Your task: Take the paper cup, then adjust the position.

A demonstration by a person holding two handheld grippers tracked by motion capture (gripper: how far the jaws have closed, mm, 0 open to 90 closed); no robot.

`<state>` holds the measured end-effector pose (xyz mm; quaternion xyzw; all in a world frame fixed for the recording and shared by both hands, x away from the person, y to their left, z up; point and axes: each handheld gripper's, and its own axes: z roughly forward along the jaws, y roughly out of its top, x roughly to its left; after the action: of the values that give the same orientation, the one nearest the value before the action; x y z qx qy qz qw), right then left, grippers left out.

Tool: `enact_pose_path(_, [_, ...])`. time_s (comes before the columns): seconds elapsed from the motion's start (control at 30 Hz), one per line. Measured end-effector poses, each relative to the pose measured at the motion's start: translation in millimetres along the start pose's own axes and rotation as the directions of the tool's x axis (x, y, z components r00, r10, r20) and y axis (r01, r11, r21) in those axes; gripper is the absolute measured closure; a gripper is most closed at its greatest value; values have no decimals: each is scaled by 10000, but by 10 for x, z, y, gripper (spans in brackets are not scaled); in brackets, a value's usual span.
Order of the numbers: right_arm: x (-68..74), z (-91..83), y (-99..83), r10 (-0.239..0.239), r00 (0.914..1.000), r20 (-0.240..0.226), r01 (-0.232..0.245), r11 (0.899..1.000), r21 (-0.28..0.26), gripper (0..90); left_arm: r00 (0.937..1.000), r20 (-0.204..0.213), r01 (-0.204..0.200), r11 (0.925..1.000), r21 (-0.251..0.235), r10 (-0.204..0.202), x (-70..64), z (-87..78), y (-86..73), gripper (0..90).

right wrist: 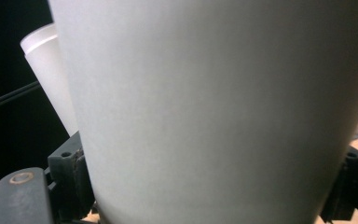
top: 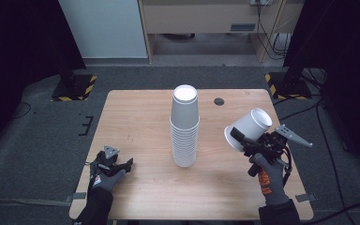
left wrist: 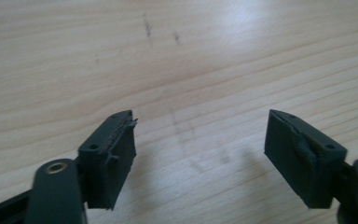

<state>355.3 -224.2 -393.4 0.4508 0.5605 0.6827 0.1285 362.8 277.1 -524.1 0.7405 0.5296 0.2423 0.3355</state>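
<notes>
Near left: left gripper [top: 122, 165] low over bare table [top: 140, 117], jaws spread wide, nothing between. Near right: right gripper [top: 242, 138] raised, jaws clamped on white paper cup [top: 249, 127], tilted, base up and right. Mid-table: tall cup stack [top: 184, 127], upright. Far edge: small dark disc [top: 219, 101].

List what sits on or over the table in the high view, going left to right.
Left hand-held gripper, open → cup stack → dark hole in the table → single cup held in the right hand-held gripper.
</notes>
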Motion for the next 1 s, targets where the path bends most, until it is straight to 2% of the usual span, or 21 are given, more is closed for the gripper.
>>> enact_pose_path(0.13, [-26,1,-59,63,9999,84,-65,9998,174,143,9975,679,-145,9957,-910,207,-75,-99,52,283])
enact_pose_path(0.2, [-35,-2,-84,107,9998,148,-110,9996,260,143,9955,860,-284,9926,-1181,387,-113,-131,71,298])
enact_pose_path(0.3, [-50,-12,-100,170,9997,166,-174,9996,215,143,9902,1119,-630,9828,-1737,832,-202,-186,117,318])
enact_pose_path(0.37, [-52,-24,-100,307,9994,131,-310,9993,193,143,9889,1191,-652,9804,-1857,883,-223,-198,127,334])
enact_pose_path(0.43, [-65,-59,-105,401,9991,158,-403,9991,98,143,9801,1600,-769,9676,-2406,1177,-316,-256,166,349])
enact_pose_path(0.47, [-70,-69,-106,433,9989,158,-435,9990,80,143,9774,1699,-800,9642,-2527,1256,-338,-270,173,356])
enact_pose_path(0.5, [-78,-78,-109,476,9987,155,-477,9989,51,143,9722,1883,-846,9584,-2728,1394,-376,-298,185,359])
enact_pose_path(0.53, [-78,-78,-109,476,9987,155,-477,9989,51,143,9722,1883,-846,9584,-2728,1394,-376,-298,185,369])
enact_pose_path(0.57, [-100,-108,-114,665,9977,121,-665,9978,18,143,9634,2208,-800,9491,-3046,1521,-445,-337,202,373])
enact_pose_path(0.7, [-126,-133,-134,757,9969,191,-757,9971,1,142,9461,2508,-1120,9336,-3404,2050,-600,-384,230,379])
enact_pose_path(0.73, [-126,-133,-134,757,9969,191,-757,9971,1,142,9461,2508,-1120,9336,-3404,2050,-600,-384,230,382])
enact_pose_path(0.77, [-128,-135,-138,826,9964,192,-826,9966,16,143,9386,2649,-1216,9305,-3456,2210,-653,-390,238,382])
enact_pose_path(0.93, [-141,-152,-138,1066,9943,94,-1065,9943,-73,142,9162,3070,-1369,9211,-3645,2576,-820,-420,256,397])
enact_pose_path(0.97, [-141,-152,-138,1066,9943,94,-1065,9943,-73,142,9162,3070,-1369,9211,-3645,2576,-820,-420,256,401])
enact_pose_path(1.0, [-142,-155,-136,1066,9943,59,-1065,9943,-106,142,9133,3123,-1370,9194,-3688,2614,-846,-425,259,401])
